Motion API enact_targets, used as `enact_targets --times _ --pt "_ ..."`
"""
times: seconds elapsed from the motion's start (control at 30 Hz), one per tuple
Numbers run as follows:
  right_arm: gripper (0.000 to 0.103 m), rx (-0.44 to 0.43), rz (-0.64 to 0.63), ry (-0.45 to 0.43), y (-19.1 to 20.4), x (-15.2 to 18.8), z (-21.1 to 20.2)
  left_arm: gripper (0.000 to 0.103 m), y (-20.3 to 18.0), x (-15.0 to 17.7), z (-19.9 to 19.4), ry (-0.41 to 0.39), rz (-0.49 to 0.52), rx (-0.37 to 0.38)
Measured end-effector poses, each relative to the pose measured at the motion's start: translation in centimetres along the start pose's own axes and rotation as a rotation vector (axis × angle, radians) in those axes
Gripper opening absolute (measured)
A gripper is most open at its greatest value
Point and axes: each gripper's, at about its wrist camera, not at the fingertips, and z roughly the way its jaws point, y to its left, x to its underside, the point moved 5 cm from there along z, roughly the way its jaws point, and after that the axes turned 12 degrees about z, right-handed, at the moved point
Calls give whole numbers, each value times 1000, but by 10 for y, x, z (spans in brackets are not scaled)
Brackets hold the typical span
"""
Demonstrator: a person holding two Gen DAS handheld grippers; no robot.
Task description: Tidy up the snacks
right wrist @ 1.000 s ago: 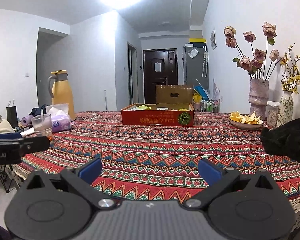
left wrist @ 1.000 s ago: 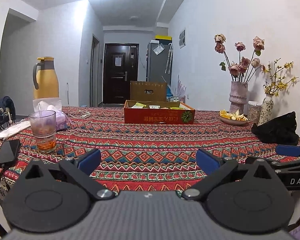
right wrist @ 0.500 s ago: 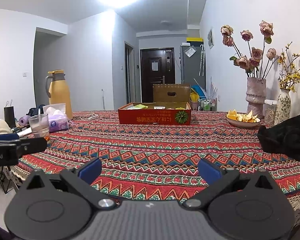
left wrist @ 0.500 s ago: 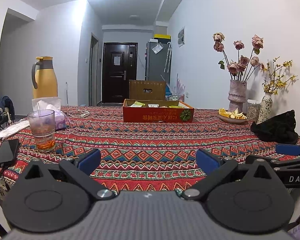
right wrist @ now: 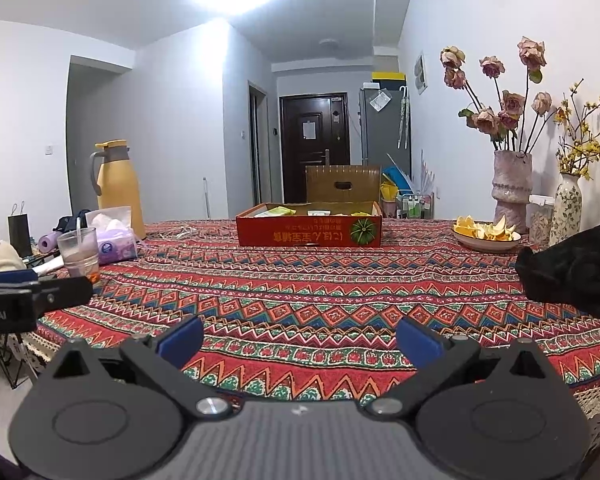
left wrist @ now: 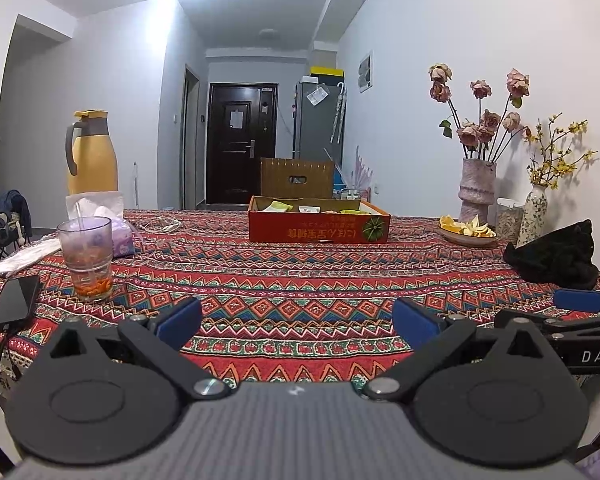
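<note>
A shallow red cardboard box holding several snack packets sits at the far middle of the patterned table; it also shows in the right wrist view. My left gripper is open and empty over the table's near edge. My right gripper is open and empty, also over the near edge. Each gripper shows at the side of the other's view. Both are far from the box.
On the left stand a glass cup, a phone, a tissue pack and a yellow jug. On the right are a plate of orange peel, a black cloth and two flower vases.
Both views have drawn back slightly and the box looks a little lower and farther. Both grippers stay open and empty.
</note>
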Motion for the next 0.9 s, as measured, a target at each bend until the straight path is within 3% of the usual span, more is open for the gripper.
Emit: enact_targets --times 0.9 --pt "103 -1 0 0 -1 1 2 103 1 1 -1 3 1 -10"
